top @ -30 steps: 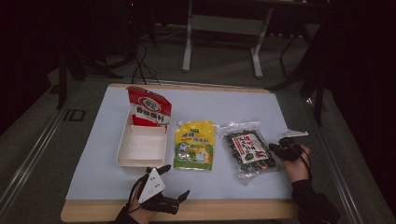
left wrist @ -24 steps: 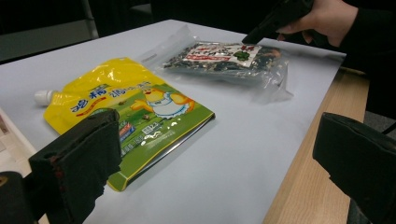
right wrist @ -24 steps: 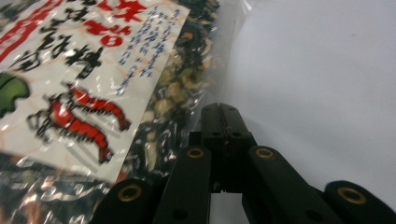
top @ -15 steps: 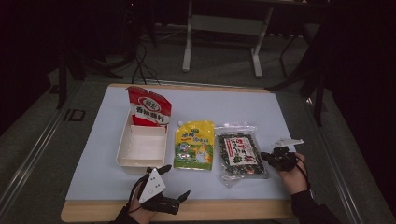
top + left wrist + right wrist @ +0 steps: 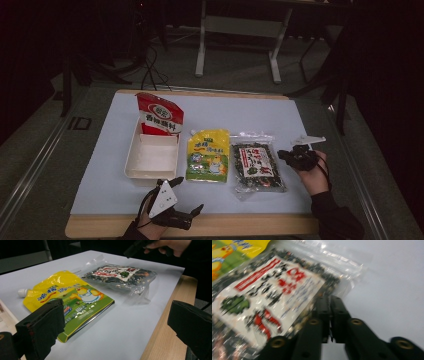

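Three packets share the pale counter in the high view. A red packet leans at the 12 o'clock end of a white tray. A yellow pouch lies flat just at the tray's 3 o'clock, and a dark packet lies flat at the pouch's 3 o'clock. The right claw sits at the dark packet's 3 o'clock edge, tips toward it. The left claw rests near the counter's 6 o'clock edge, released and empty, well apart from everything

Seen from the left gripper view, the left claw's jaws stand wide apart with only bare counter between them. The yellow pouch is at 11 o'clock, the dark packet beyond it at 12, and the other hand is at 1 o'clock

Looking along the right gripper view, which is blurred, the right claw is all but clenched. Its jaws have just been opening by a crack, and I can make out no film pinched between them. The tips lie at the dark packet's edge, at their 10 o'clock

My reading is that the step in hand is the right claw working the dark packet, apparently at the point of letting it go. Next it likely needs wider jaws and a firm bite on the packet's clear margin, then a lift toward the tray at 9 o'clock
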### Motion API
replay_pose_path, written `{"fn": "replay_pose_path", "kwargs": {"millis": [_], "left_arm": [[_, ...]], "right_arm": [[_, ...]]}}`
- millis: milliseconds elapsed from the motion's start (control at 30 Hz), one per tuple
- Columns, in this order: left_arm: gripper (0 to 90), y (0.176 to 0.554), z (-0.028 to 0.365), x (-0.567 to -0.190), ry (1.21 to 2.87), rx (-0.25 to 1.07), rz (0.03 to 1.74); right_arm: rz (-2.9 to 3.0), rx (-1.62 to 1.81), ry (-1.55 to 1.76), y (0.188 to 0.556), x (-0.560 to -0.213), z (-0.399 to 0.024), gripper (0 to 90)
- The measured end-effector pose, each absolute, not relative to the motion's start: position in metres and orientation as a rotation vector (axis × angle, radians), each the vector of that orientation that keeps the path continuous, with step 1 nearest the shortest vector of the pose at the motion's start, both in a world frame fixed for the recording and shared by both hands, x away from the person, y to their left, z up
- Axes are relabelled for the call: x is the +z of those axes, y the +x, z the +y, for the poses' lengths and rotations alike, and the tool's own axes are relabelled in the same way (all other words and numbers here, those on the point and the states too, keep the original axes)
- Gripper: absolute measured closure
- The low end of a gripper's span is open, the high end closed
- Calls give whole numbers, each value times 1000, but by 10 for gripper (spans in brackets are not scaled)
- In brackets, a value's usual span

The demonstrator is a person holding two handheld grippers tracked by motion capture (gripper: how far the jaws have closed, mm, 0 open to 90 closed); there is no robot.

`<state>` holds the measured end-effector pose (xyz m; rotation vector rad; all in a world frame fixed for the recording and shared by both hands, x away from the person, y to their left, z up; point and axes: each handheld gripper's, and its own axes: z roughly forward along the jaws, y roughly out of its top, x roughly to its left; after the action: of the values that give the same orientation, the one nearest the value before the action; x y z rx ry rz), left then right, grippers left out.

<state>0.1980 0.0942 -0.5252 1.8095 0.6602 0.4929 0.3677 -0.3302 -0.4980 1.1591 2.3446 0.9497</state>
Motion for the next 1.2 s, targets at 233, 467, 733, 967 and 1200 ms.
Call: {"fn": "replay_pose_path", "kwargs": {"millis": [233,467,733,967,1200], "left_arm": [[24,198,94,-526,1812,494,661],[24,198,95,-526,1812,496,662],[24,198,95,-527,1816,489,667],[24,198,96,-528,1814,483,666],[24,199,96,-528,1819,481,667]], "right_arm": [[2370,944,1145,397,-495,-327,706],[2371,903,1172,429,-498,-324,637],[2417,870,1221,459,-506,-321,515],[2437,834,1257,479,-515,-320,424],[2477,827,1265,490,-522,-318,395]]}}
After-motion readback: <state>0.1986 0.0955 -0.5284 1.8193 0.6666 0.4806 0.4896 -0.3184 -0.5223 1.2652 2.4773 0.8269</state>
